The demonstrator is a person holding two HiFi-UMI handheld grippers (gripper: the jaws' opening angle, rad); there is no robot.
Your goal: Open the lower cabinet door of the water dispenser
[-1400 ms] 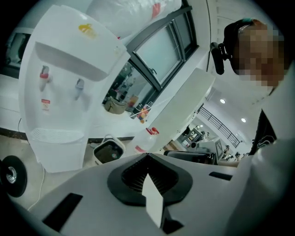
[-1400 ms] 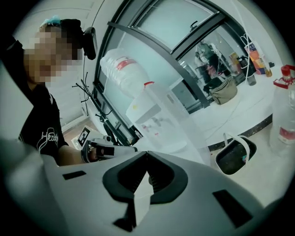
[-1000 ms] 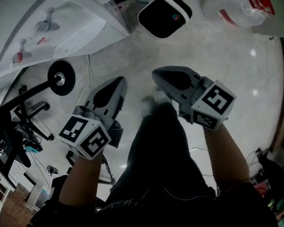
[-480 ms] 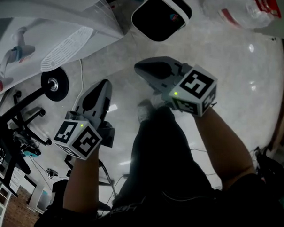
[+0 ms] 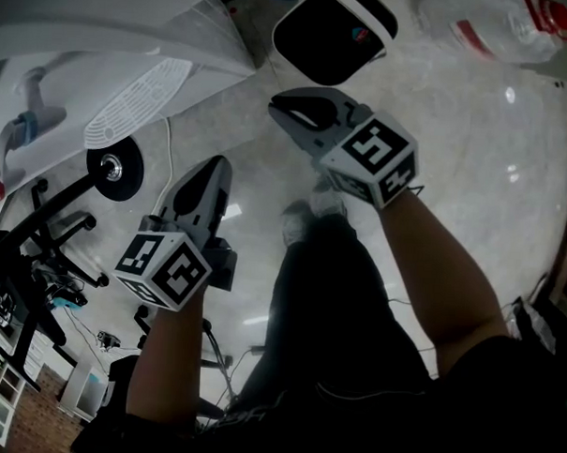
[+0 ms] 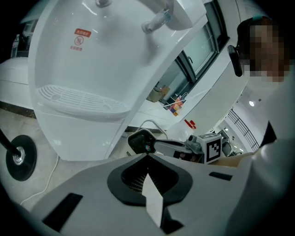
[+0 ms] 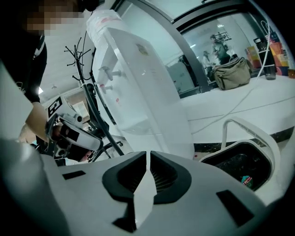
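The left gripper (image 6: pixel 148 156) has its jaws pressed together with nothing between them. The right gripper (image 7: pixel 148 155) is the same: its two dark pads meet at a hairline seam and hold nothing.

In the head view the left gripper (image 5: pixel 217 167) and the right gripper (image 5: pixel 279 103) are both held in the air over the pale glossy floor (image 5: pixel 475 145). Each points toward the top of the view, with its marker cube toward the person's forearm. The right one reaches further ahead than the left. The person's dark trousers (image 5: pixel 332 307) and a light shoe (image 5: pixel 328 202) lie between and below them.

The water dispenser (image 6: pixel 92 50) stands on the floor just ahead of the left gripper. It is a white body with taps near the top and a ribbed drip tray (image 6: pixel 78 99) partway down. The lower cabinet door (image 6: pixel 69 136) is the plain white face under that tray. It looks flush with the body, and neither gripper touches it. In the right gripper view the water dispenser (image 7: pixel 138 83) stands off to the left of centre, apart from the jaws.

A white-rimmed bin (image 5: pixel 331 31) with a dark inside sits on the floor beside the dispenser, beyond the right gripper's tip. The round black base (image 5: pixel 117 167) of a stand rests on the floor to the left of the left gripper.
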